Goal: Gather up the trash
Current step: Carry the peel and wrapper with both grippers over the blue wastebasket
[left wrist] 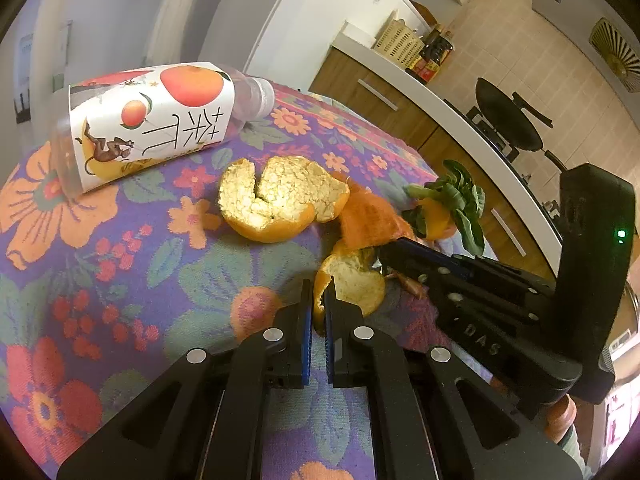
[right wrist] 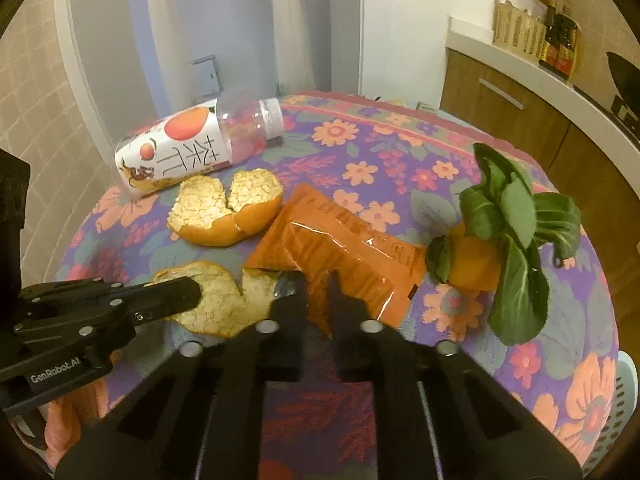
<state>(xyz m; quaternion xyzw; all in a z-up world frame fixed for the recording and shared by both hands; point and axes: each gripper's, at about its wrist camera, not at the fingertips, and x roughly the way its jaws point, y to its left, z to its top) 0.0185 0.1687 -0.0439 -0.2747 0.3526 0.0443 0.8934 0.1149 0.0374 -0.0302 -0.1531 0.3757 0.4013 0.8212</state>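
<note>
Left gripper (left wrist: 318,300) pinches peel (left wrist: 352,286); wrapper (right wrist: 340,256) (apparently gripped) shows rightward.

Warm, dim indoor light tints both my views yellowish. Glare shines on the crinkled orange foil wrapper (right wrist: 344,256) in the frame's centre. Fisheye bending curves the edges, the corners fall black, and the background looks soft.

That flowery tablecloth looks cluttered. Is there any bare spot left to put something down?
Yes. The far side of the tablecloth, beyond the bottle and the leafy greens, is bare. So is the near right corner, past the greens. The middle is crowded: two orange peels and an orange wrapper lie close together, with both sets of fingers working there.
</note>
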